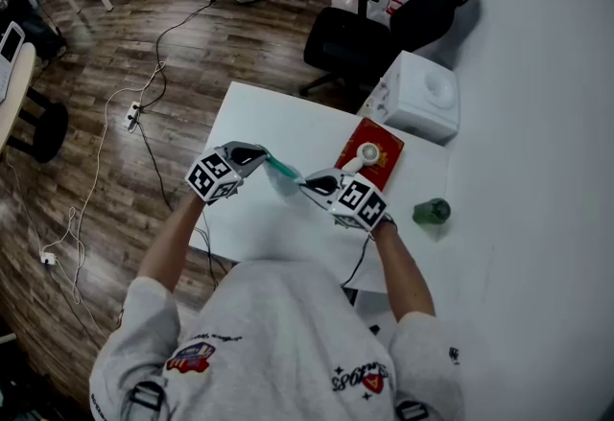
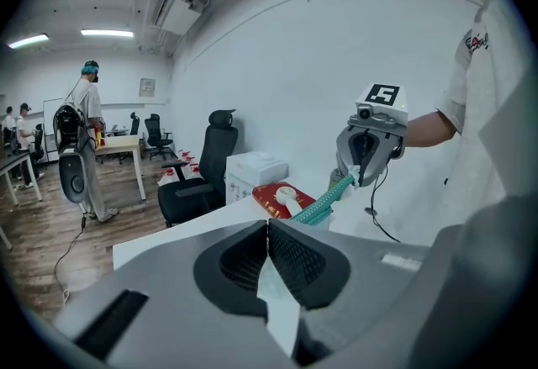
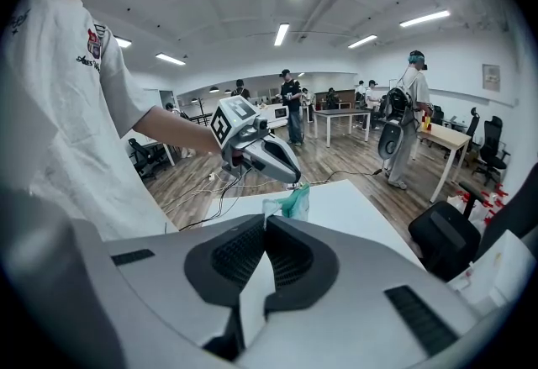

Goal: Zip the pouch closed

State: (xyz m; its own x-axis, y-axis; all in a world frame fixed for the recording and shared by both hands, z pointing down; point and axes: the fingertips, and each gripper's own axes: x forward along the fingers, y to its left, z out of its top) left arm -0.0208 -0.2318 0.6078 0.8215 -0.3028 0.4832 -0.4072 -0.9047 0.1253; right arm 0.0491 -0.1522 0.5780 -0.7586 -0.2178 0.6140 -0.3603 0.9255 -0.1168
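A clear pouch (image 1: 282, 174) with a teal zipper hangs stretched between my two grippers above the white table (image 1: 259, 117). My left gripper (image 1: 261, 158) is shut on the pouch's left end; in the left gripper view pale pouch material (image 2: 278, 302) is pinched between its closed jaws, and the teal zipper (image 2: 323, 206) runs from there to the right gripper (image 2: 363, 175). My right gripper (image 1: 310, 183) is shut on the other end, with pouch film (image 3: 255, 292) between its jaws. In the right gripper view the bunched teal part (image 3: 295, 201) sits just under the left gripper (image 3: 291, 179).
A red box (image 1: 372, 152) with a white object on it lies at the table's right. Beyond it stands a white appliance (image 1: 423, 99), and a green bottle (image 1: 432, 211) stands near my right hand. A black office chair (image 1: 351, 46) is behind the table; cables (image 1: 134, 117) lie on the floor.
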